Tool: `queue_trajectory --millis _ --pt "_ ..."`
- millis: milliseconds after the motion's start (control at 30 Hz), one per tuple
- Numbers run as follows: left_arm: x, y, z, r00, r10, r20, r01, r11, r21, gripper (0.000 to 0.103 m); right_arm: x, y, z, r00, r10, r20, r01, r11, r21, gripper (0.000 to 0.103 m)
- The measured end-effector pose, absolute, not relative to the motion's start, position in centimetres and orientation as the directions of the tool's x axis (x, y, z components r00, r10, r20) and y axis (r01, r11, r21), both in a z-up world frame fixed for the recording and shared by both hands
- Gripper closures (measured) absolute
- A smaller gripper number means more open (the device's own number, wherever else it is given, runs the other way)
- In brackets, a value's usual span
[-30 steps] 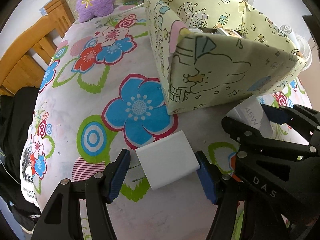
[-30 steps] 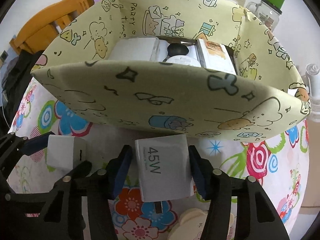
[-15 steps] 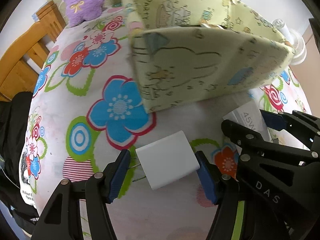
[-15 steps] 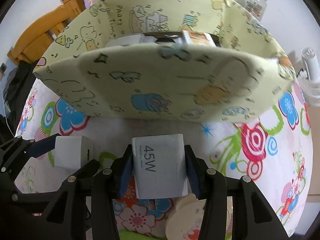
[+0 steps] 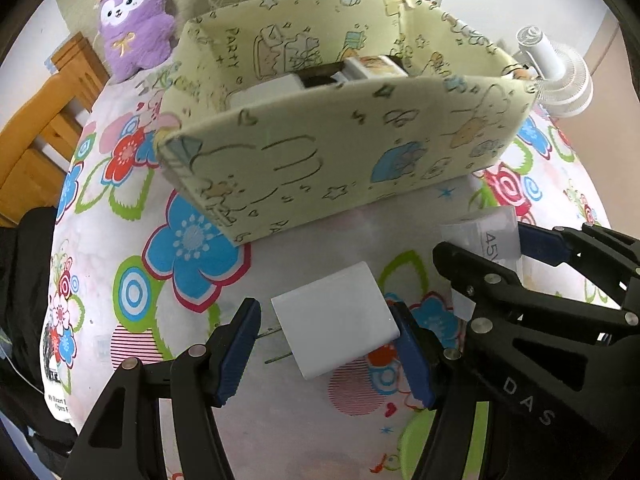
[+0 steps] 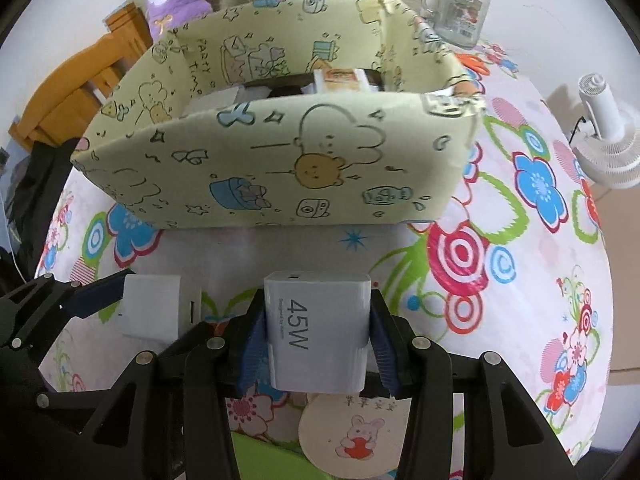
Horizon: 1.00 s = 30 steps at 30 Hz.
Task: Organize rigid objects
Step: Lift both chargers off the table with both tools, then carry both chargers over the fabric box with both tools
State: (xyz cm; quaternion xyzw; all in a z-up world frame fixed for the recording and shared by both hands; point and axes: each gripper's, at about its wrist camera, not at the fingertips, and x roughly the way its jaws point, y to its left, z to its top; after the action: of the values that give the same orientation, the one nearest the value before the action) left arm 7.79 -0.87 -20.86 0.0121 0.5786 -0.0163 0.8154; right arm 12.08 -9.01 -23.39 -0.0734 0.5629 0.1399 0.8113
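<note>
Yellow cartoon-print box (image 6: 280, 168) sits ahead of both tools on the floral sheet (image 5: 120, 240), already holding small boxes. Purple plush (image 5: 134, 16), glass jar (image 6: 460, 12) and white fan (image 6: 608, 136) stand behind and beside it.

Left tool (image 5: 326, 348) grips a plain white charger (image 5: 336, 324) cornerwise, prongs pointing left, lifted clear of the sheet.

Right tool (image 6: 316, 344) clenches the white 45W charger (image 6: 316, 332), port end facing the box, jaws closing, just short of the near wall.
</note>
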Motion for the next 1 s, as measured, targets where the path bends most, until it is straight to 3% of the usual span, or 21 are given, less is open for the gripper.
queue_trajectory --millis 1000 --pt "7.0 -2.5 -12.7 0.407 -0.003 -0.913 0.059 0.998 0.023 0.035 10.6 -12.3 -12.9 0.408 0.146 -0.901 -0.309 0.951 0.014 0.053"
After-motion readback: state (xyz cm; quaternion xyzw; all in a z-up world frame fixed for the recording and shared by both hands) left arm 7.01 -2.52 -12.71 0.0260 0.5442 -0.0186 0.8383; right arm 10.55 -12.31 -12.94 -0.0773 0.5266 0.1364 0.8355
